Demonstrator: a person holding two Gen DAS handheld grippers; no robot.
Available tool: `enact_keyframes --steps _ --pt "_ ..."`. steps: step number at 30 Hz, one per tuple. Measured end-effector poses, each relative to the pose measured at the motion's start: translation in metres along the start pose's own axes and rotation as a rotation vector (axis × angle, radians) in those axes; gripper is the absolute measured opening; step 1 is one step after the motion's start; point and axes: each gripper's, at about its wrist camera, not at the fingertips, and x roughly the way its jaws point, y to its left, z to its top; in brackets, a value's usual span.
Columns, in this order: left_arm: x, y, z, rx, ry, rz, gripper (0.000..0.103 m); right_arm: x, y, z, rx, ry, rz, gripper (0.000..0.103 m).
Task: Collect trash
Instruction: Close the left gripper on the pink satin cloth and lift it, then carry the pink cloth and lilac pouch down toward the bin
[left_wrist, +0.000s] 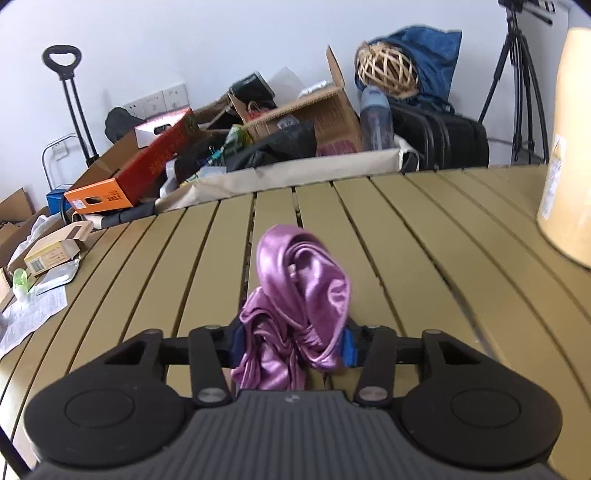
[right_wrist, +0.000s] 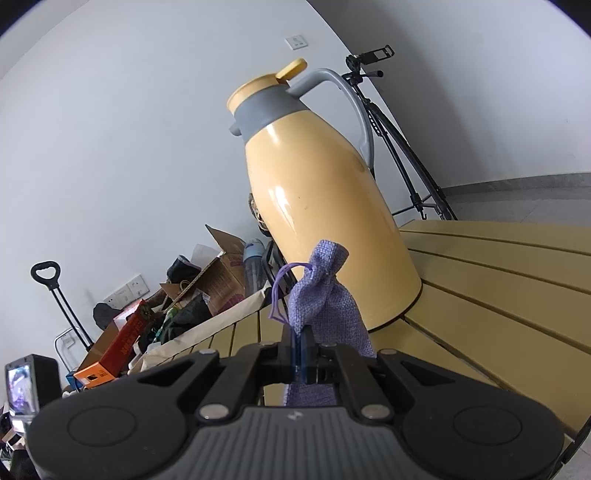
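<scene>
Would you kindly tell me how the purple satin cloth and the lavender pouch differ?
The satin cloth is glossy and crumpled; the lavender pouch is matte, coarsely woven, with a drawstring. The cloth sits in the left tool, the pouch in the right tool. Both are purplish and gripped.

**Where things are sitting around your two grippers**

Your left gripper (left_wrist: 291, 347) is holding a bunched cloth (left_wrist: 299, 295) above the slatted table (left_wrist: 424, 236). A jug (left_wrist: 569, 155) is standing on the table to its right. A box (left_wrist: 55, 247) is lying at the table's left edge. Behind the table, a pile of boxes (left_wrist: 258, 136) is sitting.

Your right gripper (right_wrist: 301, 354) is holding a pouch (right_wrist: 325, 306) just before the jug (right_wrist: 317, 199). A tripod (right_wrist: 402, 147) is standing behind the jug.
</scene>
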Motion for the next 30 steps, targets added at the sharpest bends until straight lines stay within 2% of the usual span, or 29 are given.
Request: enact_keyframes --steps 6,17,23,30 --pt "-0.038 0.006 0.0 -0.053 -0.046 -0.031 0.045 -0.004 0.002 0.0 -0.008 0.011 0.01 0.002" --pt "-0.119 0.024 -0.016 -0.114 -0.135 -0.163 0.045 -0.02 0.031 -0.005 -0.091 0.05 0.081 0.002" --pt "-0.161 0.033 -0.031 -0.126 -0.165 -0.217 0.045 -0.042 0.046 -0.008 -0.124 0.054 0.121 0.002" --pt "-0.207 0.044 -0.052 -0.147 -0.205 -0.23 0.045 -0.08 0.06 -0.015 -0.182 0.062 0.172 0.002"
